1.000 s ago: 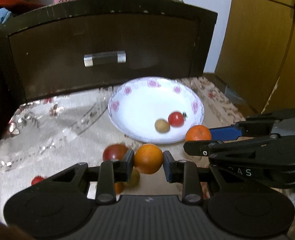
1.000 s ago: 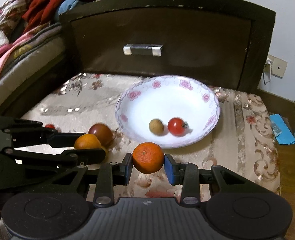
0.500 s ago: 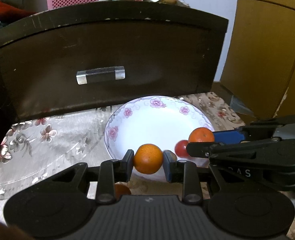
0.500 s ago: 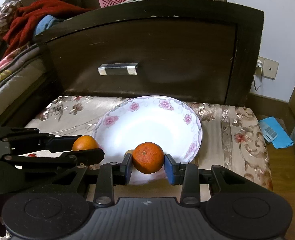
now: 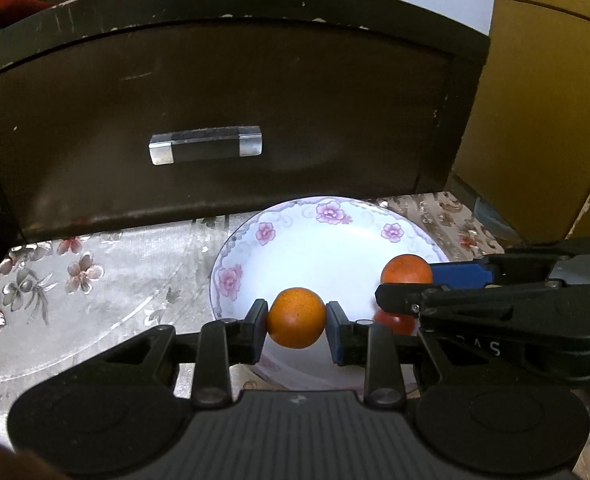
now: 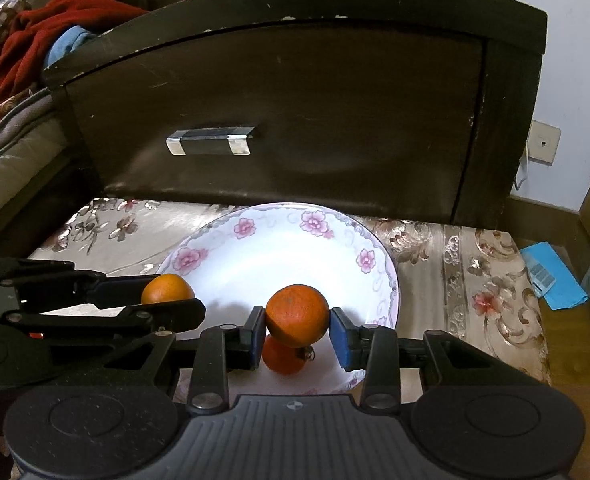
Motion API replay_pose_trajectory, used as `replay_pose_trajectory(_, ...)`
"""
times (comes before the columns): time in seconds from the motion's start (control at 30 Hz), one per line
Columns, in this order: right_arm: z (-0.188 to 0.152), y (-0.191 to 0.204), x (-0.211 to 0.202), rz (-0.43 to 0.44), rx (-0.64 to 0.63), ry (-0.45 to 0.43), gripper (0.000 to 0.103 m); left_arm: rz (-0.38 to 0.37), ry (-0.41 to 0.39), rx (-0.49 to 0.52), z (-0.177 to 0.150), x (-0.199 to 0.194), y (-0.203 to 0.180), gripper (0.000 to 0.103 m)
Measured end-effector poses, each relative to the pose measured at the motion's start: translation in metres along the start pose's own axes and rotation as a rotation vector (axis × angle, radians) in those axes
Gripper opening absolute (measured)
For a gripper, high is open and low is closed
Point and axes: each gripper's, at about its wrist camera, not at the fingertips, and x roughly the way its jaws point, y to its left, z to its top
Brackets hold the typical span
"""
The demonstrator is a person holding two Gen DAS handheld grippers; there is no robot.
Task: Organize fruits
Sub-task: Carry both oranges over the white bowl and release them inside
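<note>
1. On the left, the left gripper is holding a yellow-orange fruit, its jaws pressing on both sides of it and no wider apart than the fruit itself; the fruit is hanging above the near left part of the plate.

2. The white plate with pink flowers on its rim is sitting on a flowered tablecloth, in front of a dark wooden drawer front with a metal handle.

3. Seen from the right wrist camera, the same left gripper is reaching in from the left edge with its fruit over the plate's left rim.

4. Further right, the right gripper is gripping a deeper orange fruit, jaws closed against its sides, above the near middle of the plate.

5. Directly below that fruit, a small red fruit, possibly a tomato, is lying in the plate; it is half hidden by the gripper.

6. At the far right, a blue packet is lying on the floor beside the tablecloth's edge.
</note>
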Motion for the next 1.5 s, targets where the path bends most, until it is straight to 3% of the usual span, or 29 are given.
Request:
replay_pose_trajectory(0.77, 0.004, 0.0, 0.006, -0.014, -0.007, -0.023, 0.036, 0.023, -0.007, -0.01, 0.002, -0.002, 0.005, 0.04)
replay_pose_trajectory(1.17, 0.009, 0.015, -0.025, -0.001, -0.025, -0.078, 0.036, 0.035, -0.067, 0.009, 0.001, -0.04, 0.008, 0.04)
replay_pose_trajectory(1.5, -0.002, 0.048, -0.053, 0.066, -0.073, -0.074, 0.037, 0.046, -0.081, -0.007, -0.016, -0.086, 0.024, 0.04)
